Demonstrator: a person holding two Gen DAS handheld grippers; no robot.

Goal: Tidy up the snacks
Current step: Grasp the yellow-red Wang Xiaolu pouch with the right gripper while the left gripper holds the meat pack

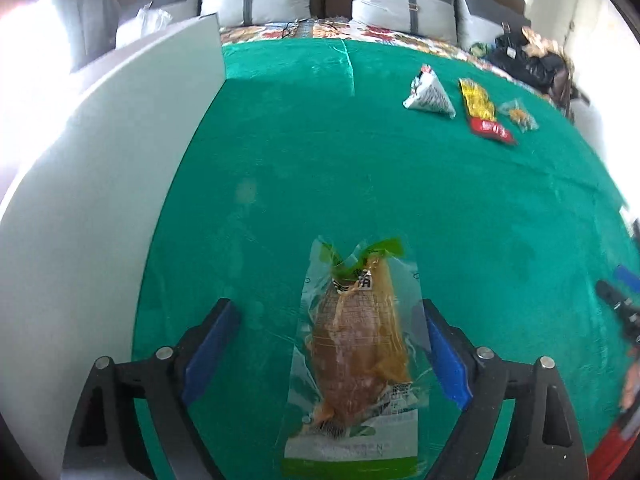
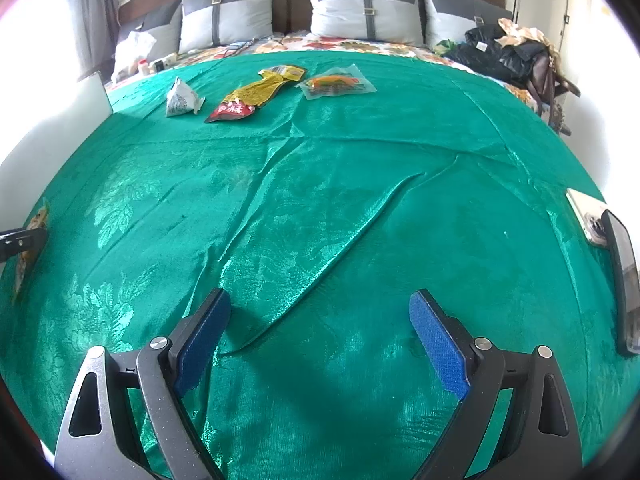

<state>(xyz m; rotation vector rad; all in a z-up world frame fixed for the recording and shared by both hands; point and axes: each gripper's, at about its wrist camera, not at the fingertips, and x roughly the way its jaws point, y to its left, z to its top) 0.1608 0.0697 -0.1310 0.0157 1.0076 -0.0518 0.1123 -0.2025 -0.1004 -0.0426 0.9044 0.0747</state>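
Green satin cloth [image 1: 400, 184] covered the bed, with grey pillows [image 1: 256, 2] at the top of the frame; in the left wrist view, the left gripper [image 1: 328, 344] stood with its blue pads apart, and a clear vacuum pack of brown snack [image 1: 356, 344] lay flat on the cloth between them, touched by neither pad; 3 more packets sat at upper right: a white pouch [image 1: 430, 94], a yellow-and-red packet [image 1: 482, 110], a small clear one [image 1: 519, 115]. In the right wrist view, the right gripper [image 2: 320, 332] hung wide and empty over bare cloth; those packets lay at upper left, well apart. The pack looked just laid down or about to be picked; next, probably fetching another.
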